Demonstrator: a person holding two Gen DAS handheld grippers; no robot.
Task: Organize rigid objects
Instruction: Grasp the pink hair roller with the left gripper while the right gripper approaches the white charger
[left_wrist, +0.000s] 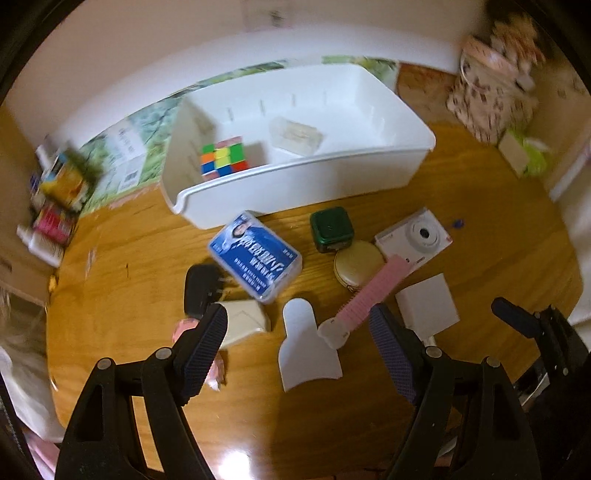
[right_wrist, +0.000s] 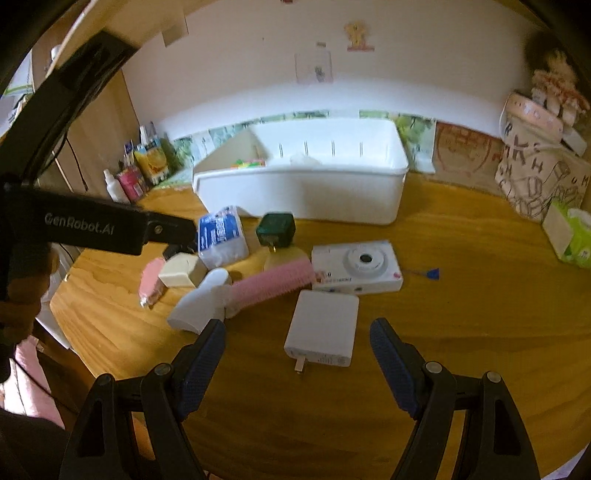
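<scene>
Both jaws stand wide open, holding nothing. Between the left gripper's (left_wrist: 299, 328) fingers lies a white scoop (left_wrist: 308, 350), a pink comb (left_wrist: 373, 295) just beyond. A white charger (right_wrist: 322, 329) lies between the right gripper's (right_wrist: 297, 341) fingers. Farther ahead sits a white bin (left_wrist: 332, 177) holding a puzzle cube (left_wrist: 222, 159).

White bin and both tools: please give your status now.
Left tool open, right tool open, both empty. White bin holds cube. White charger lies ahead of right tool, unobstructed.
</scene>
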